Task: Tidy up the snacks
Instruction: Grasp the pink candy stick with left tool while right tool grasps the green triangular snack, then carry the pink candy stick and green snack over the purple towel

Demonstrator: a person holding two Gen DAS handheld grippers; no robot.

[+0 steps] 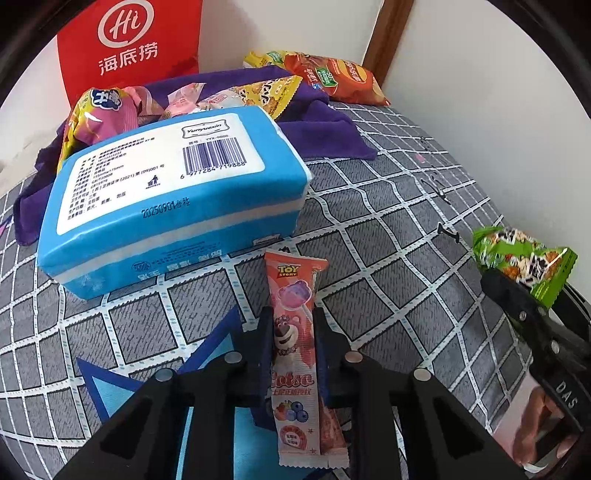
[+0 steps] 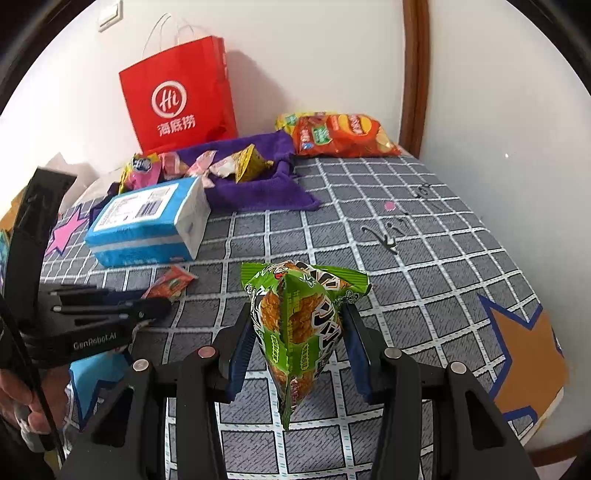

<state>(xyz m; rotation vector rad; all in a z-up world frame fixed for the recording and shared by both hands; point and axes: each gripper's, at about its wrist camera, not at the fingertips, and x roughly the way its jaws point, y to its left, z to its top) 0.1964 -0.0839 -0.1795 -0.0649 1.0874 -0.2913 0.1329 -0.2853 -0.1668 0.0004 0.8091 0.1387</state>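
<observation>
My left gripper (image 1: 293, 328) angled steeply downward, jaws clamped on a pink lollipop packet (image 1: 297, 343), my right gripper (image 2: 299, 343) tilted downward, jaws pressed against a green snack bag (image 2: 301, 325), bare hand (image 2: 22, 398) behind the left gripper.

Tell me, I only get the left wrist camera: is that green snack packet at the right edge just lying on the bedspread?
Observer: No. The green snack packet is held up off the bedspread, pinched between the blue pads of the right hand-held gripper.
Operator: Does the red bag have handles? My view cuts off its top.
Observer: Yes, thin white handles stand up from its top.
Operator: What's printed past the green packet?
Observer: A big orange star with a blue outline.
</observation>
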